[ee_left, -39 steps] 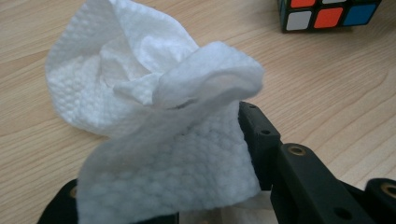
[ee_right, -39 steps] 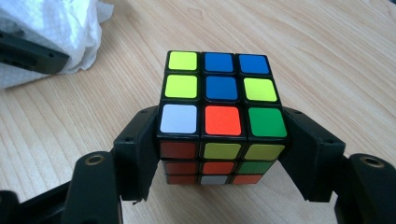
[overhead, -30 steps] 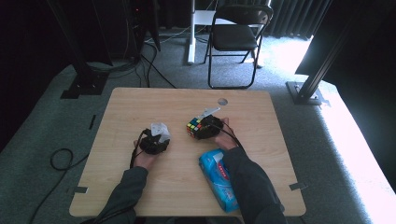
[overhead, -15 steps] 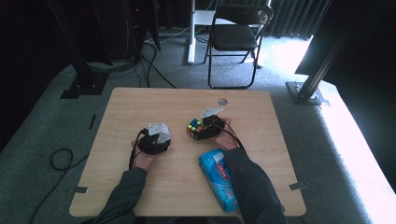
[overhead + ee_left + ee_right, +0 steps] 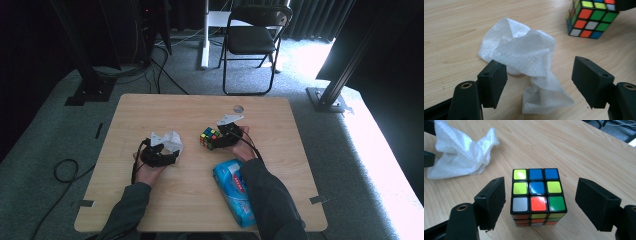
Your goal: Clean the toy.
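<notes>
A scrambled Rubik's cube (image 5: 537,192) stands on the wooden table (image 5: 150,110), between the wide-apart jaws of my right gripper (image 5: 549,202), which is open and not touching it. From above, the cube (image 5: 210,137) sits just left of the right gripper (image 5: 222,137). A crumpled white paper tissue (image 5: 524,57) lies on the table in front of and partly between the jaws of my left gripper (image 5: 539,83), which is open. In the high view the tissue (image 5: 167,141) lies at the front of the left gripper (image 5: 167,152).
A blue pack of wipes (image 5: 235,195) lies near the table's front edge under the person's right forearm. A small round hole (image 5: 238,108) marks the table's far side. A black folding chair (image 5: 252,35) and cables stand beyond the table.
The right gripper and cube have shifted slightly; the left hand and the tissue stay where they were.
</notes>
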Motion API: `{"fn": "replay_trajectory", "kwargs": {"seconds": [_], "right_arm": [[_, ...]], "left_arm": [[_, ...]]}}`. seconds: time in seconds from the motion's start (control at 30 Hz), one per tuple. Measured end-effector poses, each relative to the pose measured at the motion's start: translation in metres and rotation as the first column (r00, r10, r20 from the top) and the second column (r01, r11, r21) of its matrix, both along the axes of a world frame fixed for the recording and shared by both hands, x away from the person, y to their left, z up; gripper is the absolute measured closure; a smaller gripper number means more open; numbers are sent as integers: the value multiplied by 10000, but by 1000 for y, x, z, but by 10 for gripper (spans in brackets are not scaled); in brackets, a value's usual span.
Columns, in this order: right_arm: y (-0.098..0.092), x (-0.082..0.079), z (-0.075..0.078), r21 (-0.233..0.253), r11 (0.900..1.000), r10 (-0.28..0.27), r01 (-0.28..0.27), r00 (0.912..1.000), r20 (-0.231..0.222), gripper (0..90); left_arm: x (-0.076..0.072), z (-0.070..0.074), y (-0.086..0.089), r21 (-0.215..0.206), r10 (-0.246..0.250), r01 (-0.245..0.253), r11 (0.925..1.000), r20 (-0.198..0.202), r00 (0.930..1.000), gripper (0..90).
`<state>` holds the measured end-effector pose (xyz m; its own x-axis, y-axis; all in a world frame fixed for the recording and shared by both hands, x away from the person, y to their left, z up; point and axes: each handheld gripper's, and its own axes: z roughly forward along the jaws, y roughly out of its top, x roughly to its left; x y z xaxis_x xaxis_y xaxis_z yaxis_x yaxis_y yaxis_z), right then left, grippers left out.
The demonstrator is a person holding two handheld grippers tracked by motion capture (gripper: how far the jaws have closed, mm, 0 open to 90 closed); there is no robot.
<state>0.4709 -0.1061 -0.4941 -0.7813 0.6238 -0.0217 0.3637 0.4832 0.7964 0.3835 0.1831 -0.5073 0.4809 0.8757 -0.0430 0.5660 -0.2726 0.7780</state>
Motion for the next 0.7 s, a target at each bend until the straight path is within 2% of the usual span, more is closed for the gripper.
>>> {"fn": "replay_trajectory", "kwargs": {"seconds": [0.2,0.3,0.43,0.5,0.57,0.67,0.7], "right_arm": [[-6,-1,4,453,9987,-239,232,9996,146,289],[-9,-2,5,430,9984,-385,370,9987,328,335],[-12,-3,5,443,9974,-589,566,9969,526,404],[-14,-3,6,490,9960,-780,753,9954,563,461],[-16,-3,6,495,9931,-1090,1059,9919,649,517],[-18,-3,7,490,9900,-1352,1320,9882,715,643],[-18,-3,7,490,9900,-1352,1320,9882,715,643]], "left_arm": [[-6,8,10,-314,115,-109,9994,204,9997,302],[-7,8,15,-301,157,-151,9994,209,9997,332],[-8,7,23,-535,357,-347,9980,177,9992,360],[-8,8,26,-645,408,-400,9971,125,9991,403],[-8,8,28,-557,445,-436,9975,151,9989,457],[-9,8,29,-419,419,-411,9983,173,9990,584],[-9,8,29,-419,419,-411,9983,173,9990,640]]}}
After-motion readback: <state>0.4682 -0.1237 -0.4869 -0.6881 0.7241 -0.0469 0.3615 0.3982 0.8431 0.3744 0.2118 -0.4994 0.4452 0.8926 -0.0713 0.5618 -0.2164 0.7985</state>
